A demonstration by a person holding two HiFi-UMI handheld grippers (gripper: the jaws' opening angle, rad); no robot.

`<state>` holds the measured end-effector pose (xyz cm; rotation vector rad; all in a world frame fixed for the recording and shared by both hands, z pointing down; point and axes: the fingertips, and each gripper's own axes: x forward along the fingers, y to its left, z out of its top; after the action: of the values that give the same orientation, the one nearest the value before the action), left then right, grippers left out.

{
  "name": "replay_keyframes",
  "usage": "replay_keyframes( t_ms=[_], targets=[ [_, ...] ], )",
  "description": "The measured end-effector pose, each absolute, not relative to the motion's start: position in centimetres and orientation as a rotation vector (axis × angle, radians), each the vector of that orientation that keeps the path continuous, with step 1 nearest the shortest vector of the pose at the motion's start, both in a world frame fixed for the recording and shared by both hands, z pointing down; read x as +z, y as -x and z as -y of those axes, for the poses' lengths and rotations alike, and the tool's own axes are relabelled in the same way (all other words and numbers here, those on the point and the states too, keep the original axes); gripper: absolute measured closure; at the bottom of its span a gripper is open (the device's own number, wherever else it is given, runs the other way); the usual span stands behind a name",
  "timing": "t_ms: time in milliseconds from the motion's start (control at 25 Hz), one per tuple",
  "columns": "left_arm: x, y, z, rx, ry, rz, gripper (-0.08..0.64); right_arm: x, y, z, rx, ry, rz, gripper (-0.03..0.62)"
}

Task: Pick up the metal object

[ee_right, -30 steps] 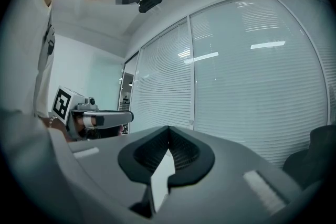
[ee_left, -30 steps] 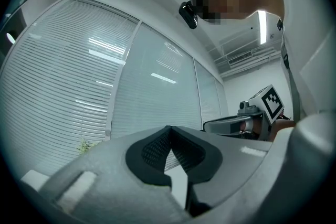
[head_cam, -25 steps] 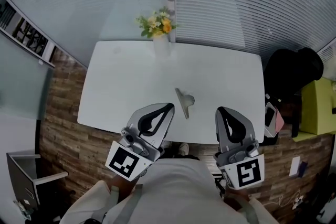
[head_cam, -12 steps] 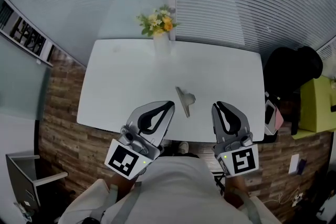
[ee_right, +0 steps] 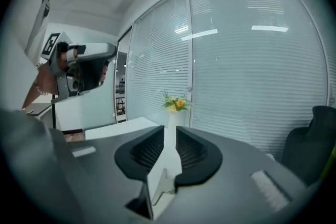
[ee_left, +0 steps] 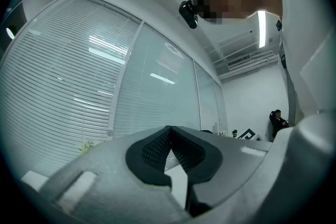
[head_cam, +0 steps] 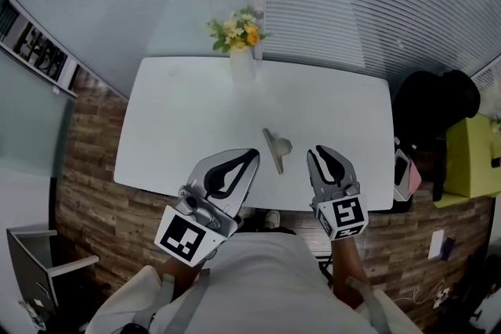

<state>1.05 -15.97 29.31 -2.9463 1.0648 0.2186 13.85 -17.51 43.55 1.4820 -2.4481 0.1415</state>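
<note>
A small grey metal object [head_cam: 275,149] lies on the white table [head_cam: 180,121], near its front edge. My left gripper [head_cam: 253,156] hovers just left of the object, apart from it, its tips touching and nothing between them; in the left gripper view [ee_left: 168,128] it points up at the window blinds. My right gripper [head_cam: 317,152] hovers just right of the object with only a narrow gap between its jaws. In the right gripper view [ee_right: 170,131] that gap frames the table, and the metal object [ee_right: 161,184] shows low between the jaws, not gripped.
A vase of yellow flowers [head_cam: 241,43] stands at the table's far edge and also shows in the right gripper view [ee_right: 176,105]. A black chair [head_cam: 434,109] and a yellow-green cabinet [head_cam: 473,160] stand to the table's right. Window blinds run behind the table.
My right gripper has moved left and forward over the table's front edge, closer to the metal object. The left gripper has hardly moved. The object lies where it was.
</note>
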Motion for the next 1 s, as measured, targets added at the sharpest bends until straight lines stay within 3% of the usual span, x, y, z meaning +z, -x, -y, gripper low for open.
replay_keyframes(
  t_ms=[1000],
  targets=[
    [30.0,1.0,16.9,0.216,2.933,-1.134,0.558,56.6,-13.8,21.6,0.350,-1.384,2.334,0.532]
  ],
)
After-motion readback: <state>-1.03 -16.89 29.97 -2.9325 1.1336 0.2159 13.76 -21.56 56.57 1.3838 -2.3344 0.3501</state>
